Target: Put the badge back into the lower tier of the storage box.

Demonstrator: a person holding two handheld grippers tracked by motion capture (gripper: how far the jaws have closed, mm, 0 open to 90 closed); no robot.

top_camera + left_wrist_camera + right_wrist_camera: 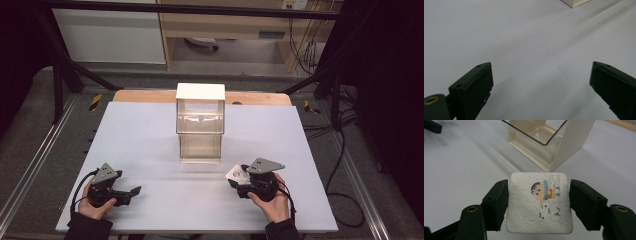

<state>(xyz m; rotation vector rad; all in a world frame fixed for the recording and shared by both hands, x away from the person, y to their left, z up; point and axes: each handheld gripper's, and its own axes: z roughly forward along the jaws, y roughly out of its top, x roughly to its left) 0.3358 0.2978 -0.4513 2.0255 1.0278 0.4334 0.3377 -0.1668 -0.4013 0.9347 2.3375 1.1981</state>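
1. Table (150, 150), white sheet on top, wood edge at far side.
2. Clear box stand (200, 122) w/ white top, center-far of table; cream base seen in right gripper view (541, 142).
3. Left gripper (131, 192) near-left, held in hand (92, 205); jaws wide apart, nothing btwn them, just bare sheet (536, 50).
4. Right gripper (235, 176) near-right, in hand (272, 202); jaws closed against both side edges of the card.
5. Card (539, 206): white, textured, rounded corners, cartoon kid print; small text too blurry to read. Sits near stand's front.
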